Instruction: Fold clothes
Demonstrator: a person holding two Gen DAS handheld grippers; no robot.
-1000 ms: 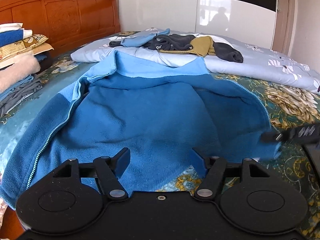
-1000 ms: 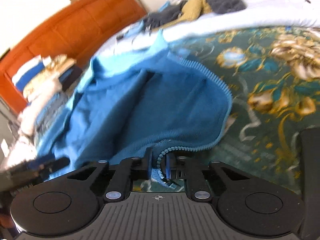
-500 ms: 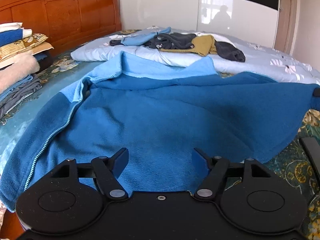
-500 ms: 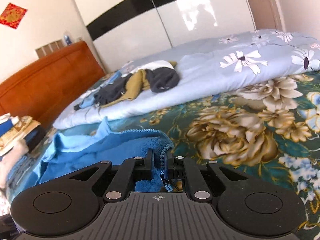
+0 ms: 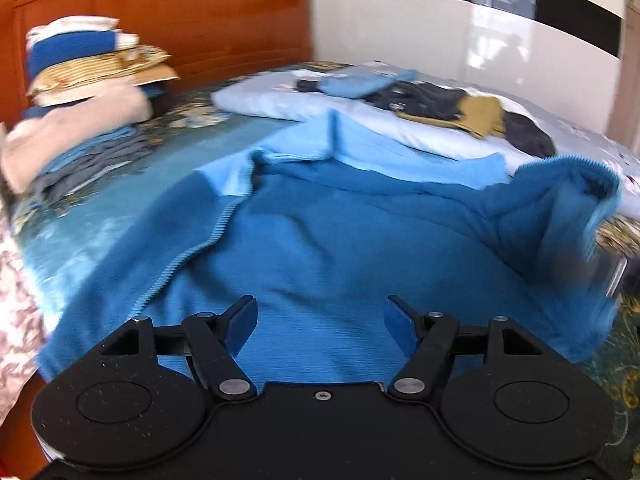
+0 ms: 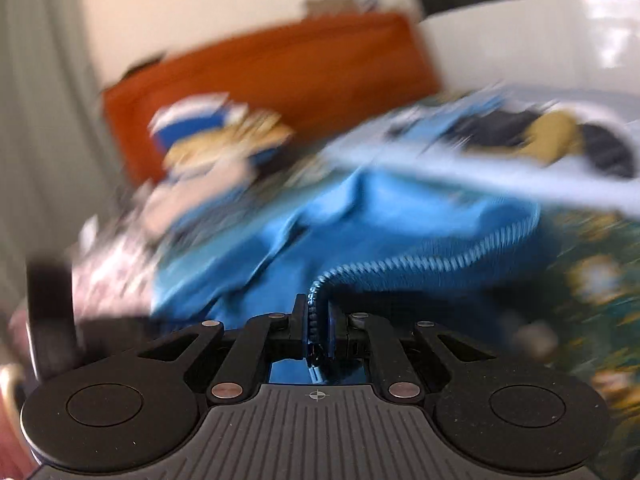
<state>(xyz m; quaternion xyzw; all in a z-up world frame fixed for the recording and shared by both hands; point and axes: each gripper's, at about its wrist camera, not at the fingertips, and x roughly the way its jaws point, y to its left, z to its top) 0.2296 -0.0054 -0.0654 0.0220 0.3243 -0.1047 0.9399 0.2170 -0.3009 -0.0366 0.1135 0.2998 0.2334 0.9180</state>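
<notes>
A blue fleece jacket [image 5: 340, 248] with a zipper lies spread inside-up on the bed. My left gripper [image 5: 320, 322] hovers open over its near hem, nothing between the fingers. In the right wrist view, which is blurred by motion, my right gripper [image 6: 318, 320] is shut on the zipper edge [image 6: 420, 264] of the jacket's front panel. That panel [image 5: 568, 216] shows in the left wrist view lifted at the right, with a dark blur of the right gripper below it.
A stack of folded clothes [image 5: 84, 120] sits at the left by the orange wooden headboard [image 5: 192, 20]. A pale floral quilt [image 5: 400, 120] across the back carries several unfolded garments [image 5: 452, 104]. The floral bedspread [image 5: 616, 344] shows at the right. A white wardrobe stands behind.
The right gripper has carried the jacket's right front panel up and in over the jacket, rolling its view. The left gripper shifted a little to the right and stayed open.
</notes>
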